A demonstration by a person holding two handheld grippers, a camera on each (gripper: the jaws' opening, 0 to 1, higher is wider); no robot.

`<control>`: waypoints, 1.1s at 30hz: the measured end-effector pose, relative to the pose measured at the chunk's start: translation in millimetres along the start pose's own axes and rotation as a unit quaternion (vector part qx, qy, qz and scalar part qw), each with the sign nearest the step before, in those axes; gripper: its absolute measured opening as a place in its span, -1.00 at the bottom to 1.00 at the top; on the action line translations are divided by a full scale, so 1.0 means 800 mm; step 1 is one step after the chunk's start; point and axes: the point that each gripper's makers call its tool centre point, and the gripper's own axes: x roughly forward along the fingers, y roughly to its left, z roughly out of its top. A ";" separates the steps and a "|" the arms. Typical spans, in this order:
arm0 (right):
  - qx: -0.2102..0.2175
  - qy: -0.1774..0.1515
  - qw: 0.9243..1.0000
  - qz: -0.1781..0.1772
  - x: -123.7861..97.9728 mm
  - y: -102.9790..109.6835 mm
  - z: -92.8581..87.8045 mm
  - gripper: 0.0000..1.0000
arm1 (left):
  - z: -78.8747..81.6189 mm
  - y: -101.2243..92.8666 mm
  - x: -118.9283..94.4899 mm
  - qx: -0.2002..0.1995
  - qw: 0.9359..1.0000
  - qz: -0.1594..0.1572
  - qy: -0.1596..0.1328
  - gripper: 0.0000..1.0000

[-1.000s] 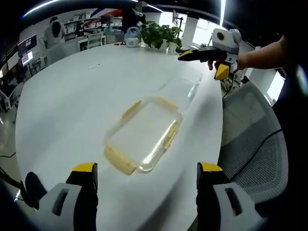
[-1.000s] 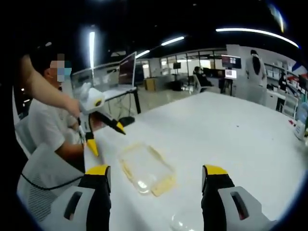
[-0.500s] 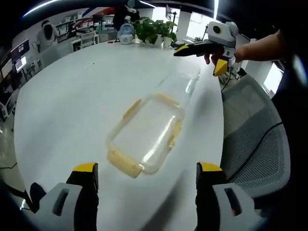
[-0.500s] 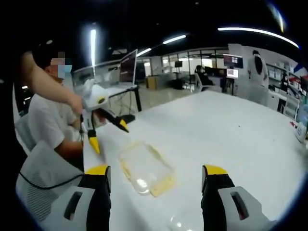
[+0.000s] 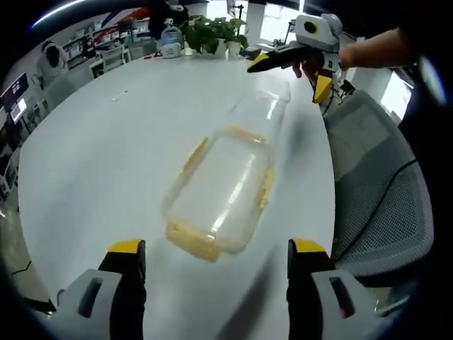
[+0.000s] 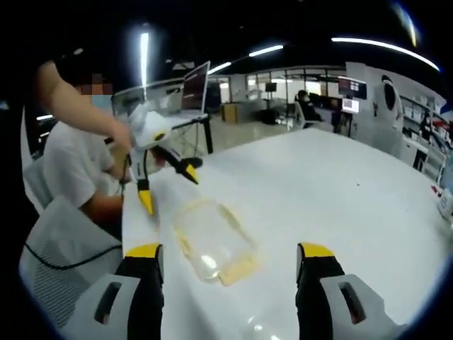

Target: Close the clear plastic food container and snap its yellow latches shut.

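Observation:
A clear plastic container with yellow latches (image 5: 221,190) lies flat on the white table (image 5: 99,134), just ahead of my left gripper (image 5: 217,249), whose jaws stand open and apart from it. A second clear piece (image 5: 267,112) lies against its far end. Beyond that, a hand holds my right gripper (image 5: 289,75) open above the table edge. In the right gripper view the same container (image 6: 211,239) lies ahead of my right gripper (image 6: 230,253), open and holding nothing. My left gripper (image 6: 168,187) hovers open over the container's far end.
A grey mesh chair (image 5: 375,177) stands at the table's edge, with a person (image 6: 71,170) seated in it. Potted plants (image 5: 209,34) and a small appliance stand at the table's far end. Desks and monitors (image 6: 195,86) fill the office behind.
The left gripper view has closed in on the container, which now looks larger and nearer. In the right gripper view the left gripper has edged closer over the container's far end.

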 end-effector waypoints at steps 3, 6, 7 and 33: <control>-0.001 0.006 1.000 0.002 0.001 -0.003 -0.003 0.53 | 0.000 -0.001 0.001 0.010 1.000 -0.003 0.005 0.65; -0.005 0.014 1.000 0.009 0.001 -0.002 -0.007 0.54 | 0.000 0.001 0.005 0.019 1.000 -0.006 0.011 0.64; -0.004 0.017 1.000 0.014 0.002 0.000 -0.008 0.54 | -0.001 0.001 0.006 0.021 1.000 -0.007 0.012 0.64; -0.068 0.088 0.992 0.055 0.026 0.007 -0.035 0.49 | -0.007 0.008 0.013 0.064 0.997 -0.016 0.046 0.58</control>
